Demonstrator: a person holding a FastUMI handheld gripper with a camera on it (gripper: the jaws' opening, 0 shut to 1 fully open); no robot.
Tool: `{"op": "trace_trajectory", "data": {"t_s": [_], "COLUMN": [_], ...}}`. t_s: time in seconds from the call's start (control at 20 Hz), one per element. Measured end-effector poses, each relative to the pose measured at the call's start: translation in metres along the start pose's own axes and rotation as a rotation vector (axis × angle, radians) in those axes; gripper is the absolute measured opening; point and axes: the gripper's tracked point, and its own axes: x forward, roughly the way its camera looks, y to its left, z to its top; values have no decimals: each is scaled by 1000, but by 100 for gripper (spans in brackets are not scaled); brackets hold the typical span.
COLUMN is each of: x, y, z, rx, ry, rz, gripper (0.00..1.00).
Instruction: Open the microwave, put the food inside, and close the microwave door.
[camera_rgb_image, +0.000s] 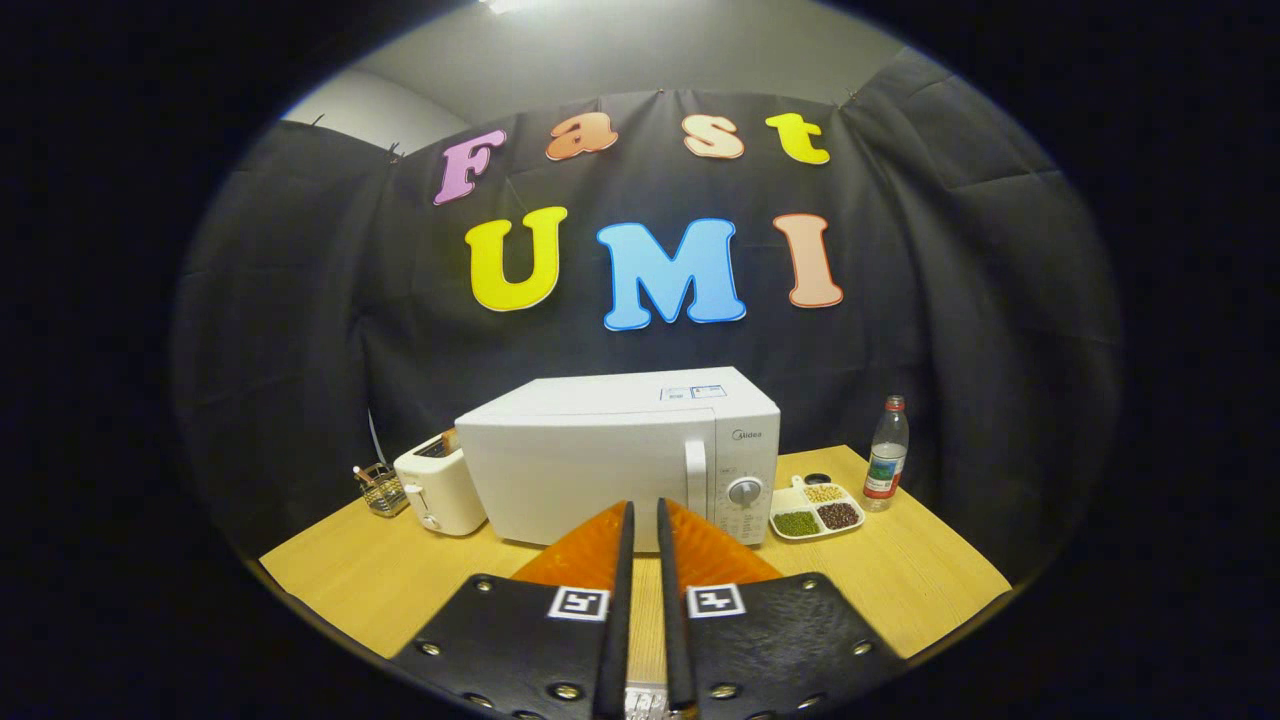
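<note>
A white microwave (620, 460) stands on the wooden table (400, 580), its door shut and its vertical handle (696, 480) beside the control panel with a round knob (745, 491). To its right lies a white divided plate of food (817, 510) holding green, brown and pale grains. My gripper (645, 508) is a short way in front of the microwave, pointing at the lower part of its door. The fingers stand nearly together with only a narrow gap and nothing between them.
A white toaster (438, 487) sits left of the microwave, with a small wire holder (381, 489) further left. A clear water bottle with a red cap (886, 455) stands right of the food plate. Bare table lies ahead of the fingers on both sides.
</note>
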Motion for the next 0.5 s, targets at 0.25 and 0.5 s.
{"op": "trace_trajectory", "data": {"t_s": [0.25, 0.5], "x": [-35, -49], "y": [-2, 2], "z": [6, 17], "rx": [-38, -37], "ry": [-47, -73], "rz": [-23, -23], "gripper": [97, 97]}}
